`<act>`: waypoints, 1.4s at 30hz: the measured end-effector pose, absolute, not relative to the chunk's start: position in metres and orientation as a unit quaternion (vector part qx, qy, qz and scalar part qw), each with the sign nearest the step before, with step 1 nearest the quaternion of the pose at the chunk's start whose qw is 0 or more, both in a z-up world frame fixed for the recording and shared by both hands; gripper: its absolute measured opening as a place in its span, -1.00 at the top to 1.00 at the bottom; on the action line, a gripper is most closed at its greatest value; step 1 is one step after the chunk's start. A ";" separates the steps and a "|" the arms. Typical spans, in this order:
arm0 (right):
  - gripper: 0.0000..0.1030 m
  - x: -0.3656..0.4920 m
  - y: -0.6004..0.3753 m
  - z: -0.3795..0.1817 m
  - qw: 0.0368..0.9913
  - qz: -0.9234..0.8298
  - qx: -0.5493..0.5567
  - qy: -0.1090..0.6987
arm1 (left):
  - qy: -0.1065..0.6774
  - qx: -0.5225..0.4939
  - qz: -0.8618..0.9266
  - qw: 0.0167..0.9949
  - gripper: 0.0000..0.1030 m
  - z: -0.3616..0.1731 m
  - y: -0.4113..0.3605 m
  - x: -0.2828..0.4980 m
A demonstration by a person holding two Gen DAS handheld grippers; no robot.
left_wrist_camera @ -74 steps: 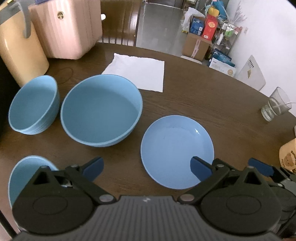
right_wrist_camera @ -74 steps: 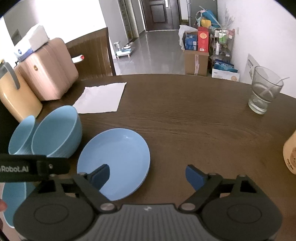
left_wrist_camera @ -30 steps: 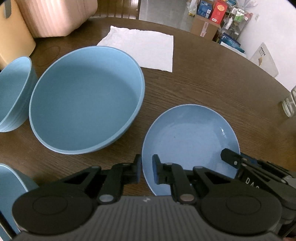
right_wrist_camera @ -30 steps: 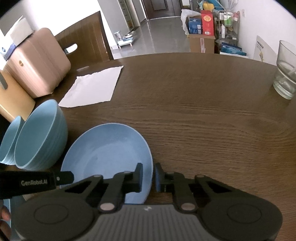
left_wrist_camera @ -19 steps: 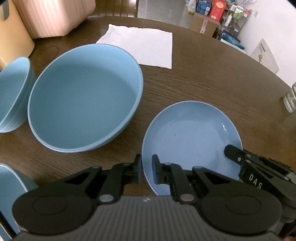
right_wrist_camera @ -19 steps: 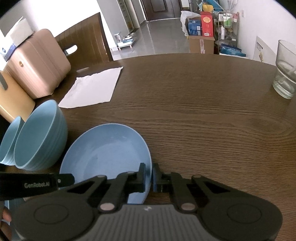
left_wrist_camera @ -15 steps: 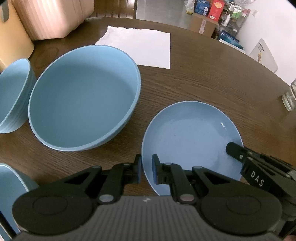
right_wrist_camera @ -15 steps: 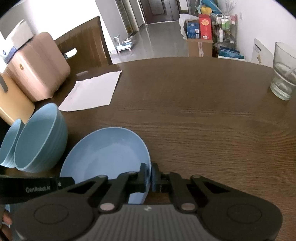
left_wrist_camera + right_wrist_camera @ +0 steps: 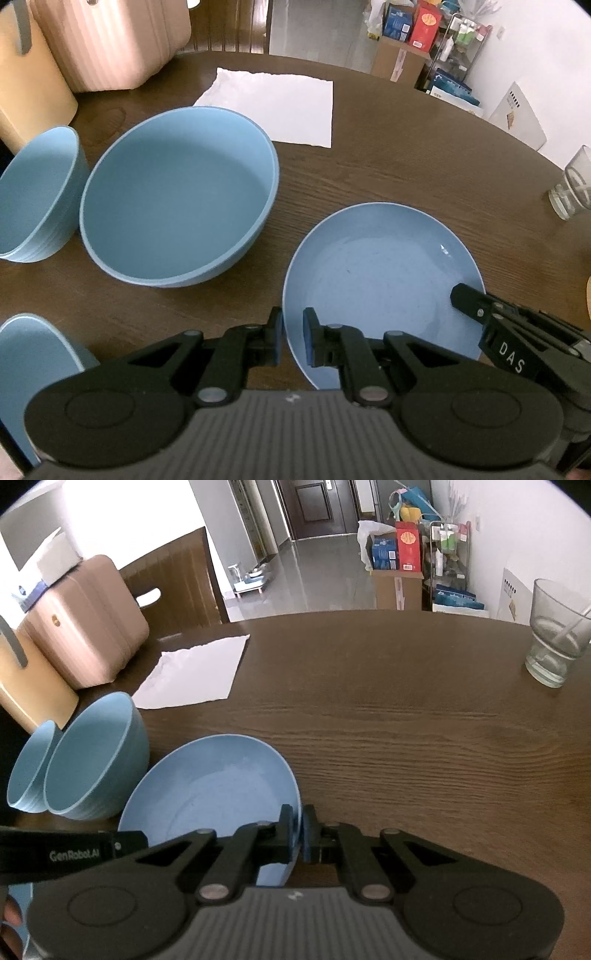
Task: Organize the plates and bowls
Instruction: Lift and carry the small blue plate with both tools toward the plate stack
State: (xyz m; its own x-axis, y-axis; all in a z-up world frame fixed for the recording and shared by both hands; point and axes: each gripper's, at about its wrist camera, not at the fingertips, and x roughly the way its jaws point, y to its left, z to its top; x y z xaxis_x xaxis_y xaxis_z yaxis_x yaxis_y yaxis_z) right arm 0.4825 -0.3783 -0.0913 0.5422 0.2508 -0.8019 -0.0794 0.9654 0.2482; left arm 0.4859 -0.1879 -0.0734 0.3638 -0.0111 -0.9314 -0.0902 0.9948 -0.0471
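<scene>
Pinching opposite rims of the blue plate (image 9: pixel 380 273), the left gripper (image 9: pixel 291 339) and right gripper (image 9: pixel 297 830) both angle steeply down over the table (image 9: pixel 406 709).

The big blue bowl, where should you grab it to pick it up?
By its thin rim. The big blue bowl stands upright and open, and looks too wide to span, so one finger probably goes inside the wall and one outside, coming down from above. The near edge, facing the left gripper, looks easiest to reach.
</scene>
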 end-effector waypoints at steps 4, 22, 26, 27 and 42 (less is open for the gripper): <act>0.90 0.475 -0.378 -0.084 0.876 0.094 0.091 0.464 | 0.557 -0.040 0.024 0.829 0.76 -0.066 -0.189 0.479; 0.90 0.424 -0.379 -0.043 0.893 0.095 0.085 0.431 | 0.524 -0.034 0.016 0.851 0.76 -0.025 -0.188 0.428; 0.90 0.411 -0.379 -0.034 0.897 0.095 0.083 0.423 | 0.518 -0.033 0.016 0.855 0.76 -0.017 -0.187 0.415; 0.90 0.408 -0.378 -0.032 0.898 0.095 0.083 0.422 | 0.516 -0.034 0.016 0.856 0.76 -0.016 -0.187 0.411; 0.90 0.354 -0.368 -0.013 0.905 0.099 0.076 0.406 | 0.499 -0.040 0.014 0.865 0.76 0.003 -0.176 0.355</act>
State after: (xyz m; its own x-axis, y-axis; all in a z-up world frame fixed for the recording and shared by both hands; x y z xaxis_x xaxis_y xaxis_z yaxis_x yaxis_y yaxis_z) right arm 0.3544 -0.3682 -0.0132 0.6507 0.2415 -0.7199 -0.1185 0.9688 0.2178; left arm 0.3547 -0.1762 0.0027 0.5011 -0.0161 -0.8652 -0.0640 0.9964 -0.0557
